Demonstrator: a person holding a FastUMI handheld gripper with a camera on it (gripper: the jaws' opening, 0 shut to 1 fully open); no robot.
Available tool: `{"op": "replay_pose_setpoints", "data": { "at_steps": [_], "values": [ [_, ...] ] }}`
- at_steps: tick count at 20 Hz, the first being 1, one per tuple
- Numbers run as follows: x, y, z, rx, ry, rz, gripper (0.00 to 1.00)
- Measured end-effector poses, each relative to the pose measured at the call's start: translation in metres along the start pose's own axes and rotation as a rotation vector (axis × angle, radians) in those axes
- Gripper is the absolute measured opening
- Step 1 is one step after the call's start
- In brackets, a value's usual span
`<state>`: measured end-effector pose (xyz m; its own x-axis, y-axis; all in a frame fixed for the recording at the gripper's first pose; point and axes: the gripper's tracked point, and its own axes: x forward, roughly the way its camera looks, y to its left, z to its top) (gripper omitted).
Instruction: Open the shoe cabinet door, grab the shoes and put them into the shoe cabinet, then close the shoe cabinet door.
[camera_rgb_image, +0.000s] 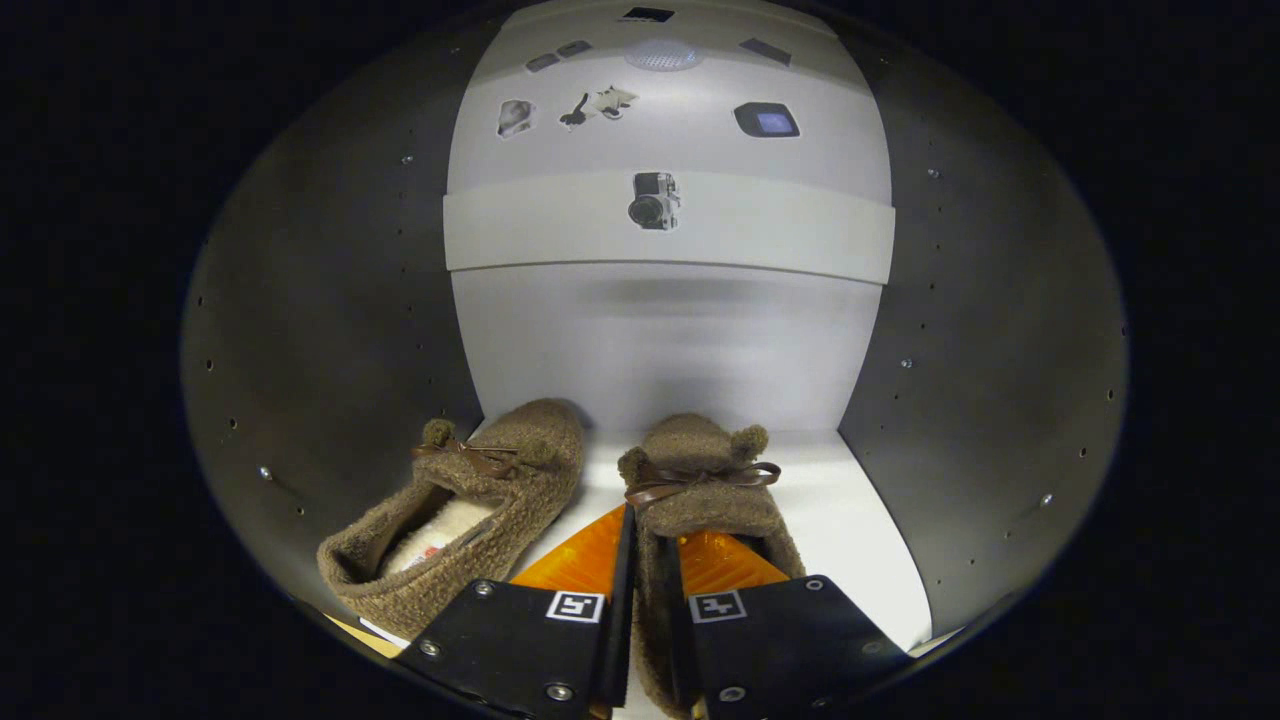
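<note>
Gripper view: the gripper (648, 610) occupies the lower centre of the frame, its two fingers drawn close together and clamped on the side wall of the right shoe (700, 480), a brown fuzzy slipper with a brown ribbon bow and small pompoms. This shoe rests on the white cabinet floor (850, 540), toe pointing toward the rear. The left shoe (470, 510), of matching design, lies just beside it at lower left, angled slightly, its pale lining visible through the opening. Both shoes sit inside the shoe cabinet (330, 330), between its dark side walls with rows of small holes. At centre frame, beyond the shoes, stands the white back panel (660, 340). Above it, a white shelf edge (780, 235) carries a camera sticker (654, 200); further stickers appear at upper centre.
</note>
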<state>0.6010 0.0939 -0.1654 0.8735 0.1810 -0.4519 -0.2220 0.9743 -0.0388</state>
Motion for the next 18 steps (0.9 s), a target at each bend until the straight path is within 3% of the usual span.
{"op": "replay_pose_setpoints", "data": {
  "at_steps": [9,18],
  "values": [
    [-0.031,-0.003,0.005,-0.033,-0.022,-0.042,0.18],
    [-0.118,-0.005,0.024,-0.081,-0.118,-0.073,0.17]
  ]
}}
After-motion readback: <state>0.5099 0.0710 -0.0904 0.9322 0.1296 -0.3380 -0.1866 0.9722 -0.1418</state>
